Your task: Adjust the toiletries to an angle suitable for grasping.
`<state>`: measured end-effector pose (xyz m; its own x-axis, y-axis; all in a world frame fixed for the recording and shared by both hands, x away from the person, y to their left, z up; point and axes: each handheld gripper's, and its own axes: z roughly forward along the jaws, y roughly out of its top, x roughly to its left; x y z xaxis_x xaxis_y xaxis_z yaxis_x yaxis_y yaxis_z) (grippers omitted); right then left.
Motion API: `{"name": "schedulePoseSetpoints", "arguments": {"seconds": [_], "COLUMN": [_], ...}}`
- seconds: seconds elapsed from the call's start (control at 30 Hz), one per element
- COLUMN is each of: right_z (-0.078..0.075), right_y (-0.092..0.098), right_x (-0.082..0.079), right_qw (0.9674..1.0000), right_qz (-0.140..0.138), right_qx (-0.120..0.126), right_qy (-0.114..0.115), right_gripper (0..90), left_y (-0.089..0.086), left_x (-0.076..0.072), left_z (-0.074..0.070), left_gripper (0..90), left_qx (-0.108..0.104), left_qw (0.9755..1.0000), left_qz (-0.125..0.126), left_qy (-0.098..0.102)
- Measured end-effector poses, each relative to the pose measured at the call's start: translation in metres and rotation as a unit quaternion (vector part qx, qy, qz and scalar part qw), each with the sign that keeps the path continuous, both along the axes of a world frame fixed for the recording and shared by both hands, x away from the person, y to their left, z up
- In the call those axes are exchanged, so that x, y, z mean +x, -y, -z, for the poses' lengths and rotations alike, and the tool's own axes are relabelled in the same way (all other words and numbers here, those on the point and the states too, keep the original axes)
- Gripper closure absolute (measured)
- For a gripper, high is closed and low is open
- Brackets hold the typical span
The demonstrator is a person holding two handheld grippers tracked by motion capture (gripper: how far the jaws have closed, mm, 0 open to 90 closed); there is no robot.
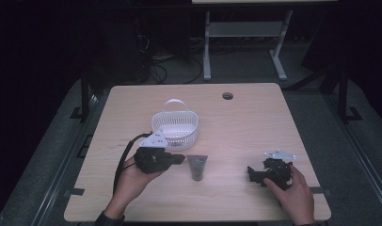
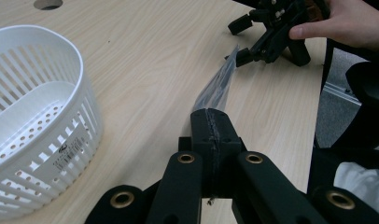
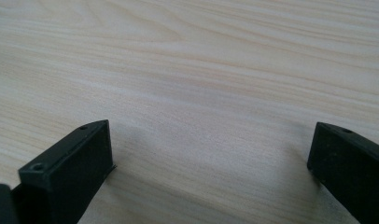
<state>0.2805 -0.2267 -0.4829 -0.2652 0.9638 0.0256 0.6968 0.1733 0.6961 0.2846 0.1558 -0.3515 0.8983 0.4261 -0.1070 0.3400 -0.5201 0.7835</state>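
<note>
left gripper [image 1: 179, 159] has its jaws pressed together on the flat crimped end of a dark tube [image 1: 197, 167], which in the left gripper view runs out past the tips over the table [image 1: 255, 117], prob lifted a bit off the wood at the gripped end, tho the dim high view makes that hard to call. tube sits just in front of the white slotted basket [image 1: 175, 128], between the two hands. step in hand looks like moving the tube into the basket: keep the pinch firm since it's only on the thin seam, raise enough for the hanging end to clear the basket rim, go in beside the arched handle [image 1: 174, 102] not under it, lower til it rests on the bottom, then let go. swinging fast could make it twist in the grip. right gripper [image 1: 251, 173] rests low on the table w/ jaws spread wide, nothing between them. basket inside looks empty, perforated floor bare as far as visible.
</note>
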Motion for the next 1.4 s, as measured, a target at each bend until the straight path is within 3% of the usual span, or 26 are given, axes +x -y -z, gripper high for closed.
{"name": "schedulePoseSetpoints", "arguments": {"seconds": [0.33, 1.4], "right_z": [0.000, 0.000], "right_y": [0.000, 0.000], "right_x": [0.000, 0.000], "right_qw": [1.0000, 1.0000], "right_qz": [-0.001, -0.001], "right_qx": [0.000, -0.001], "right_qy": [0.000, 0.000], "right_gripper": [0.0, 0.0], "left_y": [0.008, 0.017], "left_x": [0.007, 0.027], "left_z": [0.000, 0.006], "left_gripper": [89.7, 89.7], "left_qx": [0.006, 0.021], "left_qw": [1.0000, 0.9994], "left_qz": [0.004, -0.023], "left_qy": [0.000, 0.015]}}
